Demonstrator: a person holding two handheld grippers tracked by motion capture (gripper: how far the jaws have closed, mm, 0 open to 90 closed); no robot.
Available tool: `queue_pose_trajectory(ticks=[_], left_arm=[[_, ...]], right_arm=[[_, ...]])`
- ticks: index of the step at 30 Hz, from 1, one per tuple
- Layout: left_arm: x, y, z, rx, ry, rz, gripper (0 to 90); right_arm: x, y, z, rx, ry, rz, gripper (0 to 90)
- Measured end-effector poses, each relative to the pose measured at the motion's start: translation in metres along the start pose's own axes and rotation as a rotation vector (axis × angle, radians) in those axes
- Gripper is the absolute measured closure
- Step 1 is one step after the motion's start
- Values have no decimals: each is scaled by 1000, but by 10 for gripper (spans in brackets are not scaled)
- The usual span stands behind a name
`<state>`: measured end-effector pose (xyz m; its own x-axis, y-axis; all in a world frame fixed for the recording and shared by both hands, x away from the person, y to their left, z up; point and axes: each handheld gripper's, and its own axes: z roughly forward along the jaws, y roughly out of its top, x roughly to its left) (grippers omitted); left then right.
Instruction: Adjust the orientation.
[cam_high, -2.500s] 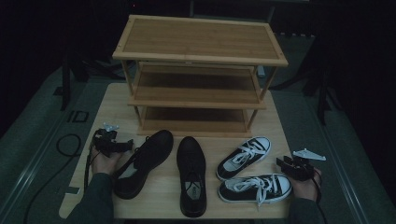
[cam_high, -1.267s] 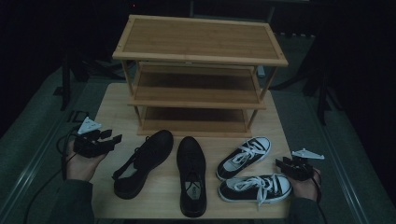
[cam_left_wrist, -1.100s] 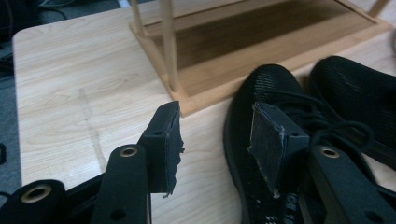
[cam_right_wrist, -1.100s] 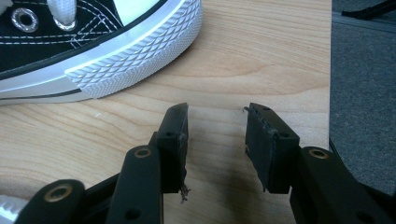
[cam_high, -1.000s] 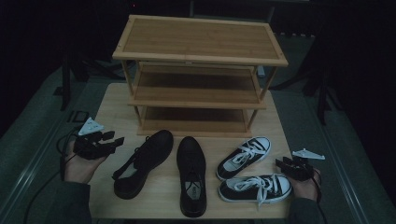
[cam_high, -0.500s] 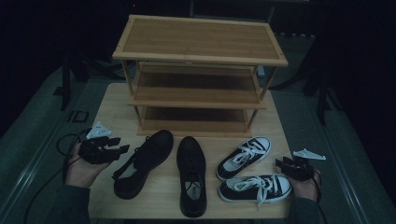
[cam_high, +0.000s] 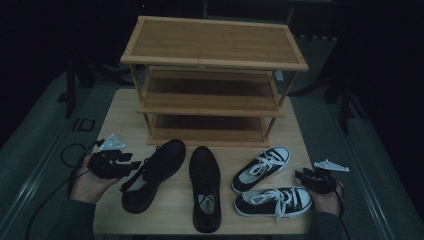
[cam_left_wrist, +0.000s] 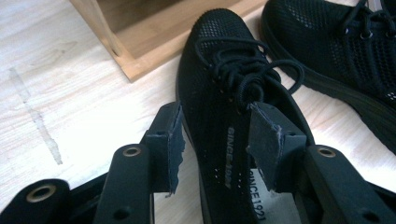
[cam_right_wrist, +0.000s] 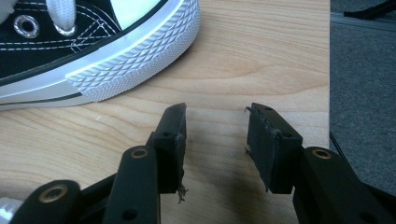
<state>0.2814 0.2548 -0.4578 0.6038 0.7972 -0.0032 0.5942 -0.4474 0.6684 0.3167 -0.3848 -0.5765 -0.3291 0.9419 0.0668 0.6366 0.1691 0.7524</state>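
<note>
A dim room, with a pale wooden worktop (cam_high: 115, 120) carrying a three-tier rack (cam_high: 212, 80) at the back and four shoes in front. The left black shoe (cam_high: 152, 172) lies at the front left, its long axis running from the heel near the person to the toe pointing up and right toward the rack's foot. The left claw (cam_high: 131, 161) is just beside it on the left; in the left gripper view the jaws straddle the heel end, one pad (cam_left_wrist: 170, 144) on the outer side wall, the other over the tongue, standing apart and not clearly pressing, having just been closing a little. The shoe runs straight ahead of that claw. To its right lies the second black shoe (cam_high: 205, 187), then two sneakers (cam_high: 272, 200). The right claw (cam_high: 302, 176) is well apart at the far right, jaws open and empty over bare wood, just beside the near sneaker's toe. The left hand is plainly the nearer one
</note>
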Motion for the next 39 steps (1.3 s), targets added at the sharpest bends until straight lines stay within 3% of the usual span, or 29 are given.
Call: queue_pose_trajectory(ticks=[12,17,21,24,28,34,39], left_arm=[[-8,-2,17,80,-28,33,581],[-11,-3,31,152,9,57,658],[-11,-1,37,167,8,51,688],[-13,3,44,192,21,72,711],[-13,4,46,185,33,82,854],[-10,5,46,152,51,84,874],[-4,9,46,108,37,76,876]], right_arm=[[0,0,0,-2,-2,2,552],[0,0,0,-1,-9,2,540],[0,0,0,-1,-10,2,538],[0,0,0,-1,-12,1,537],[0,0,0,0,-11,1,537],[0,0,0,0,-12,0,537],[0,0,0,0,-12,0,537]])
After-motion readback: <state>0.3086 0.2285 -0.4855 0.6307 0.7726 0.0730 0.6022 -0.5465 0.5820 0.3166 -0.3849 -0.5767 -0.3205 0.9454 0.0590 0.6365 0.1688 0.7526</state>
